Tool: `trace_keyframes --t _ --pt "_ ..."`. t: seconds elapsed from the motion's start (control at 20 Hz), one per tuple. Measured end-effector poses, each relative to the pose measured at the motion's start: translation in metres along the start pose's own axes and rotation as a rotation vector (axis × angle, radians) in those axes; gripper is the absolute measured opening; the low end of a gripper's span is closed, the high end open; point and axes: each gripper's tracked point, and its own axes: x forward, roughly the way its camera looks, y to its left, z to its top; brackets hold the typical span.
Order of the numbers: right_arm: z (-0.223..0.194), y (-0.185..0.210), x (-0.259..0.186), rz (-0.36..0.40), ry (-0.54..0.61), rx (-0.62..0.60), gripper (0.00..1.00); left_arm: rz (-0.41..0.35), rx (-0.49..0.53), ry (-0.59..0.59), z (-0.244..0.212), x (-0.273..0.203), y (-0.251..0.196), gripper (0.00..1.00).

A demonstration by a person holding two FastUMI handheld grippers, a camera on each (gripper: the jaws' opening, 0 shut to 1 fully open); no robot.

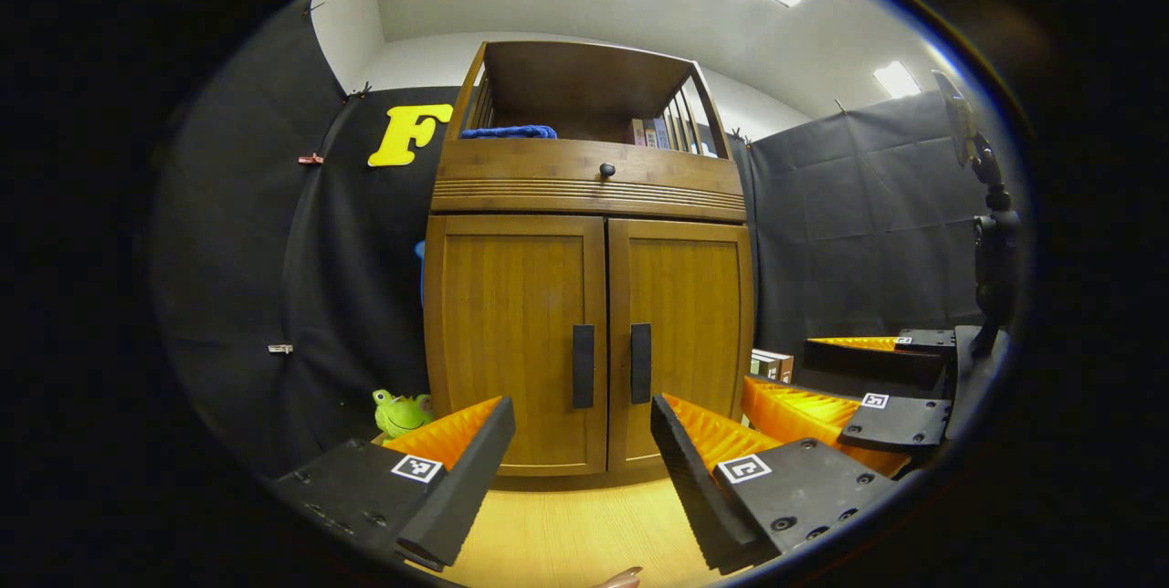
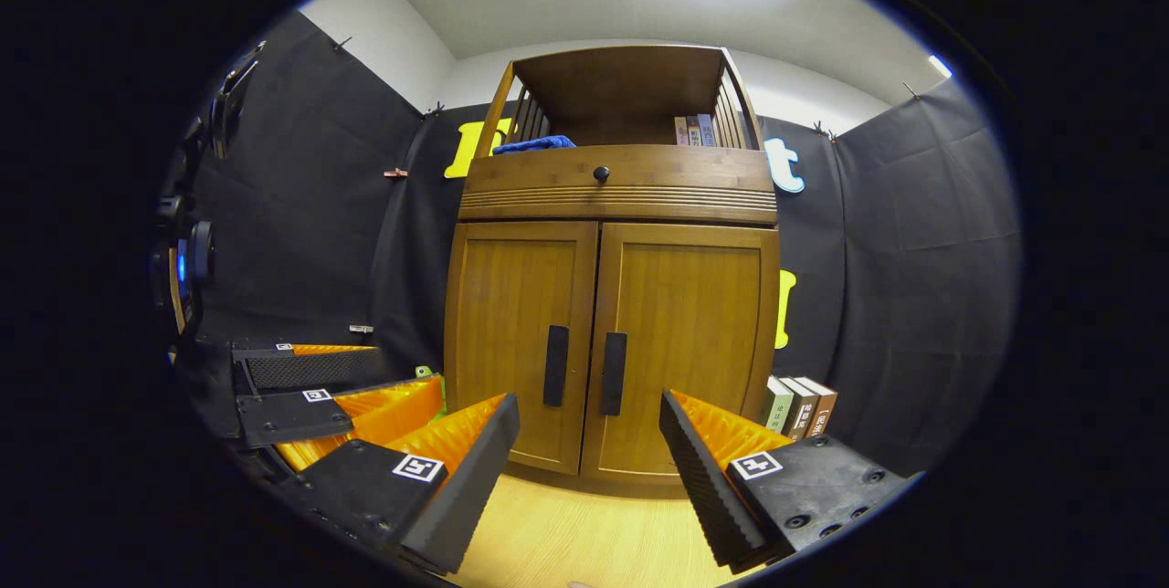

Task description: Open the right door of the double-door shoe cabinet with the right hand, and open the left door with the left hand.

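Both the left gripper (image 1: 583, 442) and right gripper (image 2: 589, 442) gape wide and hold nothing, well back from the brown wooden two-door shoe cabinet (image 2: 612, 296), so they could bump together reaching its close-set black bar handles (image 2: 584, 369).

Green toy (image 1: 400, 412) partly hidden behind left gripper's finger; book spines unreadable.

We count one shoe cabinet (image 2: 621, 296) with two doors, a left door (image 2: 516, 341) and a right door (image 2: 694, 341), and two vertical handles (image 2: 555, 365), one per door. One drawer knob (image 2: 601, 173) sits above them. On the top shelf we count one blue cloth (image 2: 534, 144) and three books (image 2: 692, 131); three more books (image 2: 799, 405) stand beside the cabinet's base. We count one green frog toy (image 1: 400, 412) and two grippers: left gripper (image 1: 583, 442), right gripper (image 2: 589, 442).
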Motion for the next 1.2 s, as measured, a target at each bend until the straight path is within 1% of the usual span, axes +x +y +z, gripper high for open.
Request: trace_keyframes --t 0.45,0.75,0.8,0.85,1.05,1.2 --pt "0.003 -0.001 0.003 0.006 0.007 0.003 0.97 0.009 -0.011 -0.014 0.002 -0.007 0.006 0.94" --pt "0.003 -0.003 0.004 -0.012 -0.007 0.015 0.97 0.029 -0.026 -0.022 0.003 -0.019 0.017 0.94" --pt "0.004 -0.003 0.005 -0.012 -0.011 0.016 0.97 0.033 -0.027 -0.024 0.004 -0.021 0.018 0.90" --pt "0.005 -0.003 0.006 -0.013 -0.019 0.015 0.97 0.037 -0.027 -0.026 0.004 -0.023 0.020 0.94" --pt "-0.003 -0.002 0.013 -0.036 -0.031 0.002 0.97 0.044 -0.023 -0.028 0.003 -0.033 0.026 0.94" --pt "-0.007 -0.001 0.028 -0.043 -0.031 0.010 0.97 0.059 -0.024 -0.035 0.004 -0.038 0.032 0.94"
